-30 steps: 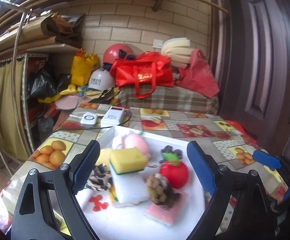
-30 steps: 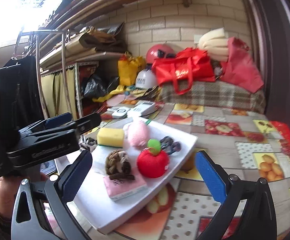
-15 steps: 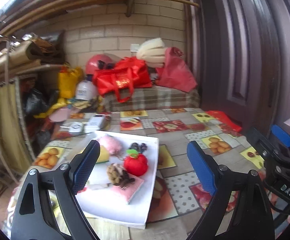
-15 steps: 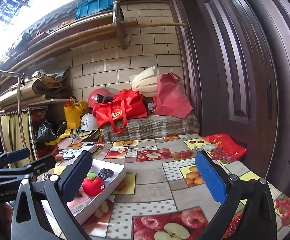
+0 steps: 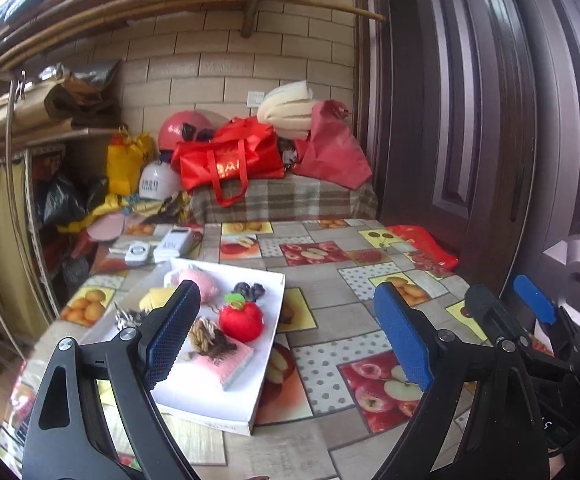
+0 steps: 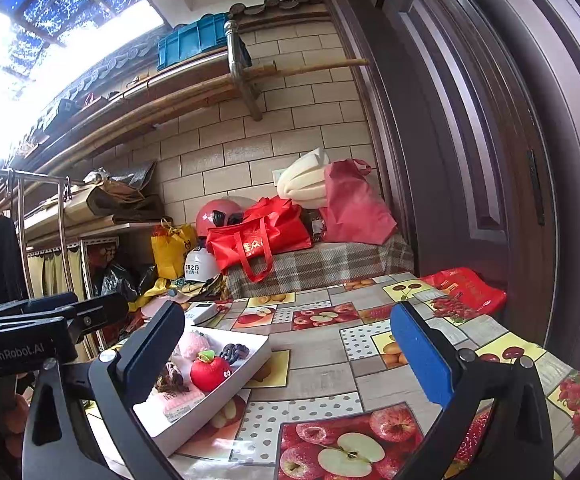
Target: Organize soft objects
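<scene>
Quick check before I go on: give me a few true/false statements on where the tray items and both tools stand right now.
1. The red plush apple lies in the white tray. True.
2. The left tool is clamped on the pink sponge block. False: its jaws stand wide apart with nothing between them.
3. The right tool holds nothing. True.
4. The white tray sits on the plaid-covered bench. False: it rests on the fruit-print tablecloth.
5. The dark purple plush piece lies behind the apple, toward the wall. True.
6. The tray is empty. False: it holds several soft items, among them a pink plush.
</scene>
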`<state>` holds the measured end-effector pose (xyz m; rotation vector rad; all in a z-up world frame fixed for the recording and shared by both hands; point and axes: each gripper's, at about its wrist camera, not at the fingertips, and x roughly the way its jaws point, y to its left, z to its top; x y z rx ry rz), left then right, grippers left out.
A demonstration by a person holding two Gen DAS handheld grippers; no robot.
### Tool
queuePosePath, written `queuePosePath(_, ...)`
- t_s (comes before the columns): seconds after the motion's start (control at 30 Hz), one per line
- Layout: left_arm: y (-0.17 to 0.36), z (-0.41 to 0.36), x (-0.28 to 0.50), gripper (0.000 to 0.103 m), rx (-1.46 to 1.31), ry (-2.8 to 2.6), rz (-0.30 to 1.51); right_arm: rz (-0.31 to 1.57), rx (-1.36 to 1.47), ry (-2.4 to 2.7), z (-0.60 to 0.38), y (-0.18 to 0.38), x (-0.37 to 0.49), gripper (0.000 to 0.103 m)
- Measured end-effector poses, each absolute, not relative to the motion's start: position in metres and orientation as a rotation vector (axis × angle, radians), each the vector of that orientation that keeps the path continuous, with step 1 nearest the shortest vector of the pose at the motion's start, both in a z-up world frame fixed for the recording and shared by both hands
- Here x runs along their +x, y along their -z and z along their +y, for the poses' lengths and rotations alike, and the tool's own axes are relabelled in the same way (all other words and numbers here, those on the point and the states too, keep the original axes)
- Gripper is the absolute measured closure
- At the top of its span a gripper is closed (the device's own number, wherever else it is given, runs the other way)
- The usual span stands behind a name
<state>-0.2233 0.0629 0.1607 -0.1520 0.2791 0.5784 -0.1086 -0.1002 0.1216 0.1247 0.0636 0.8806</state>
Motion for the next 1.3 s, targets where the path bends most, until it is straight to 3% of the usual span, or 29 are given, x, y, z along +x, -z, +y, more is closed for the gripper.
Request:
queuePosePath(0.2, -0.149, 0.053, -0.214, 0.014, -0.061, -0.839, 0.349, 0.081, 0.131, -0.871, -0.1, -0.118, -0.107, 0.0)
queuePosePath(1.3, -0.135, 0.087, -0.223, 0.014, -0.236, -0.789, 0.387, 0.138, 0.071, -0.884, -0.09, -0.112, -0.105, 0.0)
